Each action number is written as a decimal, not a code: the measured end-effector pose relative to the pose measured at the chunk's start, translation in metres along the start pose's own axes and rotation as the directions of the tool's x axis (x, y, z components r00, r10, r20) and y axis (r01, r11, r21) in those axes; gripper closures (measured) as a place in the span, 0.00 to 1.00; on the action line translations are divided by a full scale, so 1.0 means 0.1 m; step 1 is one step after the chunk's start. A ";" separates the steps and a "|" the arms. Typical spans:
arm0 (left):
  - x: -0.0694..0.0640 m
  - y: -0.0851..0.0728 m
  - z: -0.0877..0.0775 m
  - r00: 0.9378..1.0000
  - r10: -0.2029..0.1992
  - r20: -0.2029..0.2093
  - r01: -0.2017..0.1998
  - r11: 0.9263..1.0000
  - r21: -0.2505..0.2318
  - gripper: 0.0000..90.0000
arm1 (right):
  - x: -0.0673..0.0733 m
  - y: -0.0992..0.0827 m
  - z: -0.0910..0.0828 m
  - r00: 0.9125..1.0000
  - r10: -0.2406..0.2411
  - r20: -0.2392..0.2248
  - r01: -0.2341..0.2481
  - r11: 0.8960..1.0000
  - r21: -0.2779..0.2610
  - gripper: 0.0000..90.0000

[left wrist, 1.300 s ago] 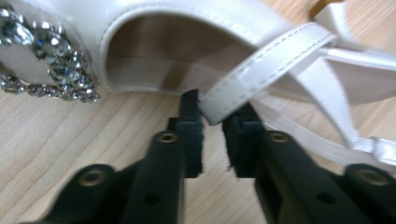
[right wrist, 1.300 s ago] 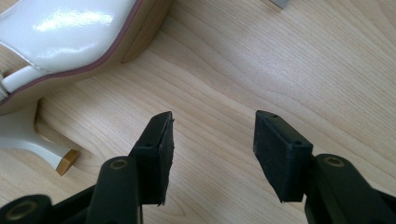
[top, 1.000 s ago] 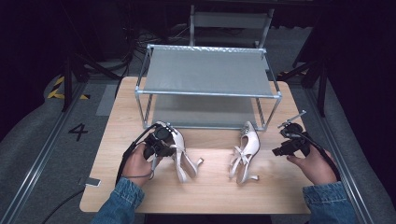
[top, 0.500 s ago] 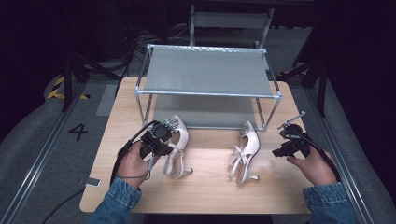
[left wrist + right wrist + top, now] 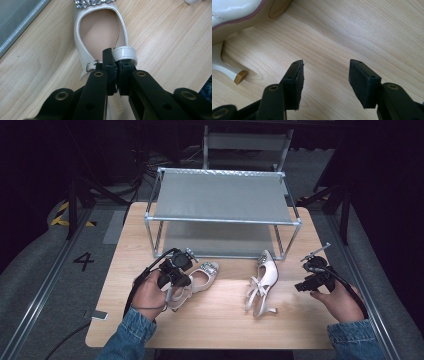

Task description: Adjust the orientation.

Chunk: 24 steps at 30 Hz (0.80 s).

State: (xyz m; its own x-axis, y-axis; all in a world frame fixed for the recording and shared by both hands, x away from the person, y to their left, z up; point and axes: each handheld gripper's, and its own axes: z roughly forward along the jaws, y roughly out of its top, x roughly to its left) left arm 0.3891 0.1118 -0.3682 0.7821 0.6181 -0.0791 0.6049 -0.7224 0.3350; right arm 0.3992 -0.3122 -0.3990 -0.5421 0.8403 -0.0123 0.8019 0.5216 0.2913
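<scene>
Left tongs (image 5: 116,66) pinched tight on back strap (image 5: 124,53) of white jewelled shoe (image 5: 197,276), near counter's (image 5: 210,320) left side, just before rack (image 5: 222,202). Judging: pick-up step, shoe likely bound for rack shelf. Right tongs (image 5: 325,80) spread, nothing between, hovering over bare wood beside second shoe (image 5: 263,280), lying on side mid-counter. Next: lift first shoe clear, keep strap from slipping, swing toe toward shelf; right tongs free to take second shoe.

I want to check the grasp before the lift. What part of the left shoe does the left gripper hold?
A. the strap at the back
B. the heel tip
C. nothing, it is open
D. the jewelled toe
A: in the left gripper view the left gripper is shut on the white strap, behind the shoe's opening.
</scene>
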 end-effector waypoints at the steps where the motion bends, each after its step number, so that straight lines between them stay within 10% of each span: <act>1: 0.01 0.01 -0.01 1.000 0.000 0.009 0.000 1.000 0.004 0.97 | -0.01 -0.01 0.00 1.000 0.004 0.002 -0.004 1.000 -0.002 0.51; 9: 0.06 -0.03 -0.13 0.996 -0.069 0.061 0.072 0.996 -0.051 0.66 | -0.03 -0.04 0.00 1.000 0.013 0.001 -0.013 1.000 0.002 0.50; 24: -0.11 0.09 0.16 0.994 -0.067 0.087 0.068 0.998 -0.007 0.57 | 0.00 -0.02 0.04 1.000 0.001 -0.007 -0.001 1.000 0.012 0.50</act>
State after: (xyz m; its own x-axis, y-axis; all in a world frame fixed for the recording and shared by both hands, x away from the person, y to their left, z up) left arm 0.3885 0.0939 -0.3798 0.7496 0.6362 -0.1826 0.6557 -0.6763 0.3355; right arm 0.3989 -0.3128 -0.4037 -0.5429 0.8398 -0.0049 0.8056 0.5225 0.2794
